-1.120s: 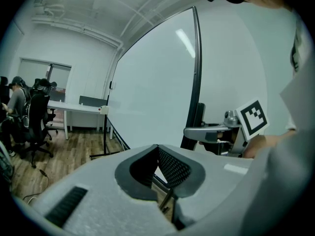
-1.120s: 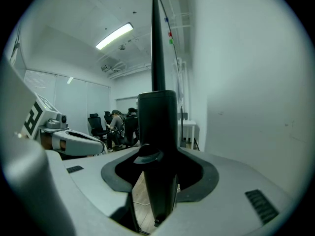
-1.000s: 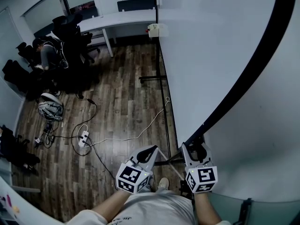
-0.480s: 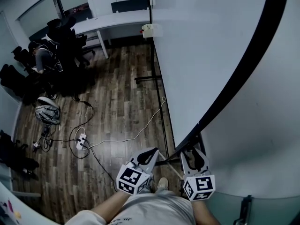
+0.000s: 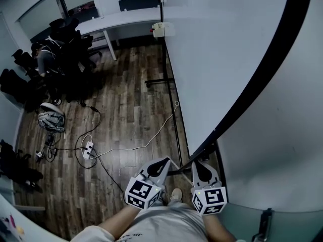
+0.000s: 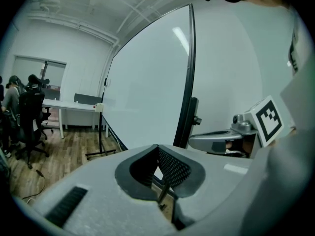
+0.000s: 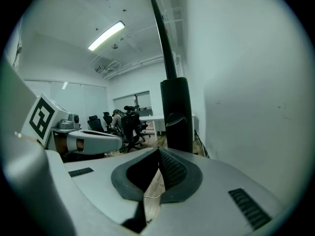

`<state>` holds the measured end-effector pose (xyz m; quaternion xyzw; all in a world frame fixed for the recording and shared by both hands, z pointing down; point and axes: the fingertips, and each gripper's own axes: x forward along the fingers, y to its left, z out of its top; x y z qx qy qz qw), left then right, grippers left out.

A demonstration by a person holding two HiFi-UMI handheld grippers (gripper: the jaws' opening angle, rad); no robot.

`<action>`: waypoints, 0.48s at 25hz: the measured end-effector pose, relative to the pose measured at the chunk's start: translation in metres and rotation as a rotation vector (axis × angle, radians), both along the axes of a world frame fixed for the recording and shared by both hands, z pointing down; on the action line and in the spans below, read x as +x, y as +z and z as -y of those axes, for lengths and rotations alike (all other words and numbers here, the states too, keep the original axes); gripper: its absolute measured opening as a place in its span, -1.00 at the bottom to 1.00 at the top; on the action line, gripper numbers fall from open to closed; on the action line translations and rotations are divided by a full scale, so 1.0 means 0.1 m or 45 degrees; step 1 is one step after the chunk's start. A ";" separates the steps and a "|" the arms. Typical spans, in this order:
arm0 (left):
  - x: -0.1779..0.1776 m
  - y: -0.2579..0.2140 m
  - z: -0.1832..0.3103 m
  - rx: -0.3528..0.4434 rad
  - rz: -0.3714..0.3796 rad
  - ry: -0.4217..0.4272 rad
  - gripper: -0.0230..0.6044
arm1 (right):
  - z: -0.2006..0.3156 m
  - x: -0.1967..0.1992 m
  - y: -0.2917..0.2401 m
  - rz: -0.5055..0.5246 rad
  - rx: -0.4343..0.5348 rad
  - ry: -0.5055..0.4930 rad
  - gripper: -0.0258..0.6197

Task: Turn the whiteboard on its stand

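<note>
The smooth white whiteboard [image 5: 222, 49], black-rimmed, stands on a thin metal stand [image 5: 175, 120] along the plank floor's [image 5: 126, 100] right edge. Near its lower corner the right gripper [image 5: 199, 165] has just closed its mesh-textured jaws (nothing between them). The left gripper [image 5: 163, 161] is likewise closed and empty.

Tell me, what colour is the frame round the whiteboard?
The frame is black, around a plain white whiteboard; it shows best in the head view.

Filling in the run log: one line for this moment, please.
left gripper: shut, empty | right gripper: jaws just closed, nothing between them, tips near the whiteboard frame | whiteboard: ungripped
</note>
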<state>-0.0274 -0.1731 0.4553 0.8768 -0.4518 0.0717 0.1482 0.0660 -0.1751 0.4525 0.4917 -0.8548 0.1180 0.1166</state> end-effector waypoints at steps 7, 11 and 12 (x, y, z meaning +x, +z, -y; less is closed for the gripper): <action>-0.09 0.03 -0.04 -0.010 0.008 -0.037 -0.90 | 0.06 -0.23 0.11 0.013 -0.113 -0.071 -0.90; -0.15 0.05 -0.05 -0.011 0.003 -0.055 -0.90 | 0.05 -0.34 0.14 0.023 -0.126 -0.099 -0.90; -0.16 0.05 -0.05 -0.011 0.002 -0.059 -0.90 | 0.05 -0.35 0.14 0.024 -0.128 -0.105 -0.90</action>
